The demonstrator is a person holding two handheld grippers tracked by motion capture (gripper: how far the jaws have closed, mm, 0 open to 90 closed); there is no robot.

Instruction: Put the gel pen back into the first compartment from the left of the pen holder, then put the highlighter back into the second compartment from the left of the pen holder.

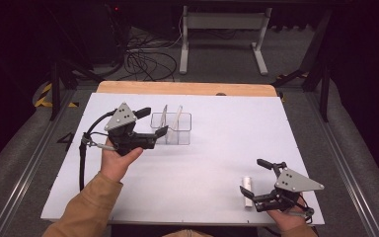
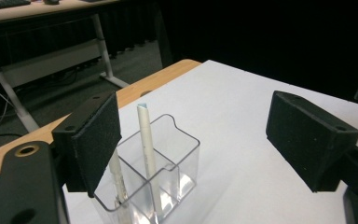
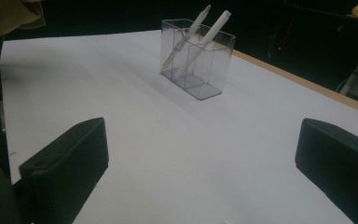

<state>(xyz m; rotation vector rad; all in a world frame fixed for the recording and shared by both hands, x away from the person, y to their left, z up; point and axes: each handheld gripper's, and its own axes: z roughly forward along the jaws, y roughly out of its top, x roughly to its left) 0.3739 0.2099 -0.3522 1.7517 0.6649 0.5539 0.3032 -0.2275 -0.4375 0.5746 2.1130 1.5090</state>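
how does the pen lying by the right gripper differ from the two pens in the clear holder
The loose pen lies flat on the table; the two pens stand leaning in the clear holder. The loose one sits near the front edge by the right gripper; the others are farther back, beside the left gripper. All look white.

Left tongs [image 1: 154, 122] (jaws apart) beside clear holder [image 1: 171, 129].
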